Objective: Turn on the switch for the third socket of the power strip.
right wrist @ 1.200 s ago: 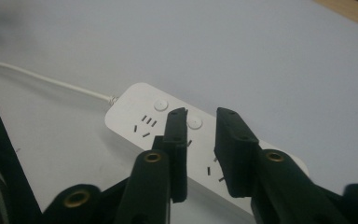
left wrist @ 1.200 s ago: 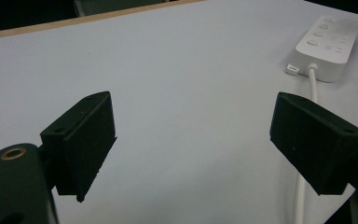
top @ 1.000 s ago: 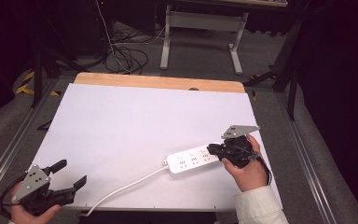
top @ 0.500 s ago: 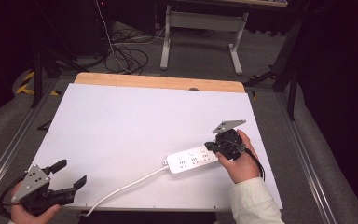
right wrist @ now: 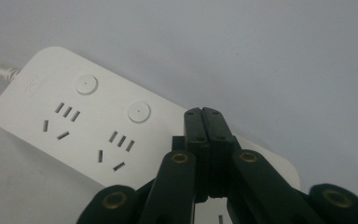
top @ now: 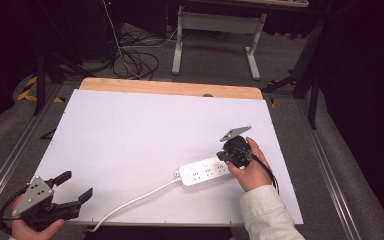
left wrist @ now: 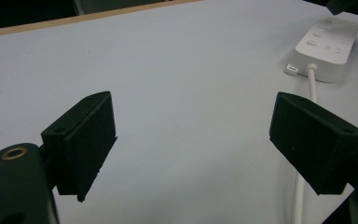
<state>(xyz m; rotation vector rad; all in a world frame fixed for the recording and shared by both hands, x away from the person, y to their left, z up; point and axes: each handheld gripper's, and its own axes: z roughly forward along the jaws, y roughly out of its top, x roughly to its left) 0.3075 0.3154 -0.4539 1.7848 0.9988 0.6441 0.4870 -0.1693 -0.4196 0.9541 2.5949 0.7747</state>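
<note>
A white power strip lies on the white table at the front right, its white cable running off toward the front edge. My right gripper is at the strip's right end, jaws pressed together with nothing between them. In the right gripper view the shut tips hover over the power strip, close to its round buttons and sockets. My left gripper is at the front left corner, jaws wide apart and empty. The left gripper view has its open gripper facing the power strip and cable.
A wooden strip borders the table's far edge. Beyond it on the floor are a grey metal stand and black cables. Metal rails run along both sides of the table.
The right gripper has moved a little left and away along the power strip's right end and tilted downward. The left gripper has stayed put and open.
</note>
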